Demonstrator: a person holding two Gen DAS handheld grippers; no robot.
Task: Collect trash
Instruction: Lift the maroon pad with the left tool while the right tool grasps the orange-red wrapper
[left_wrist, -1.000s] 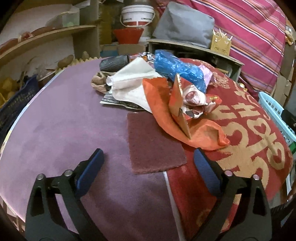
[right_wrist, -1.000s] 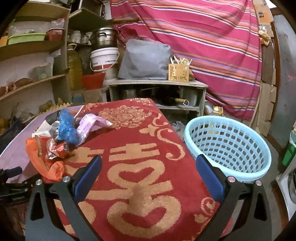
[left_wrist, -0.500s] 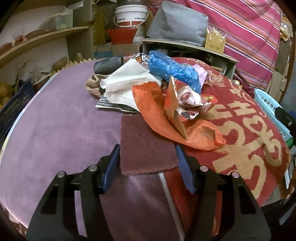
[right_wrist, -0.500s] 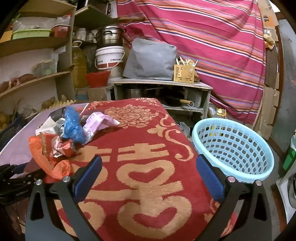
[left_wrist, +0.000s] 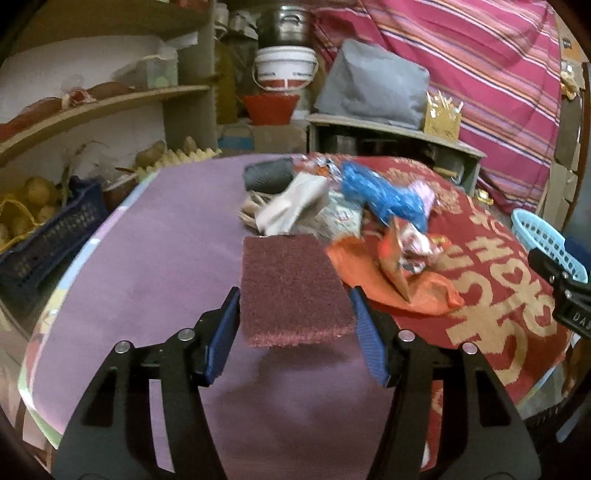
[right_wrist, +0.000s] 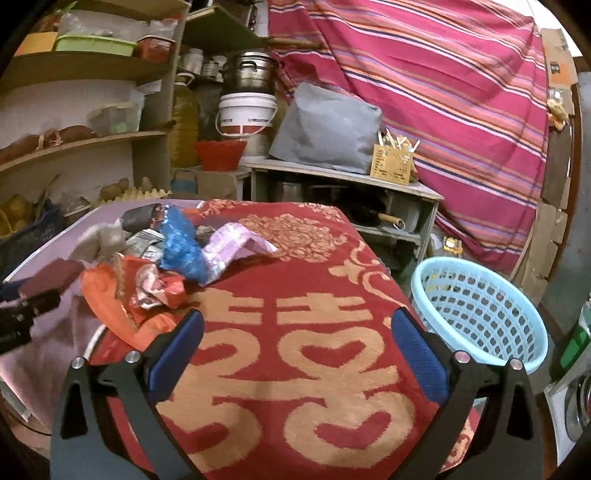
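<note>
My left gripper (left_wrist: 294, 299) is shut on a flat maroon scouring pad (left_wrist: 288, 273), gripped by its two side edges and held just above the purple tabletop (left_wrist: 147, 266). Behind the pad lies a trash pile: an orange bag (left_wrist: 369, 273) with crumpled wrappers on it, a blue plastic bag (left_wrist: 384, 195), a beige cloth (left_wrist: 291, 206) and a pink wrapper (right_wrist: 236, 243). My right gripper (right_wrist: 297, 321) hangs open over the red and gold cloth (right_wrist: 295, 369) with nothing between its fingers. In the right wrist view the pad (right_wrist: 51, 275) shows at the far left.
A light blue mesh basket (right_wrist: 480, 314) stands on the floor to the right of the table. Shelves with potatoes and a dark crate (left_wrist: 48, 236) line the left. A low cabinet (right_wrist: 343, 181) with a grey cushion stands behind, before a striped curtain.
The left jaws closed on the maroon pad's side edges and lifted it off the purple tabletop. The right gripper drifted a little to the left and rolled slightly, still open.
</note>
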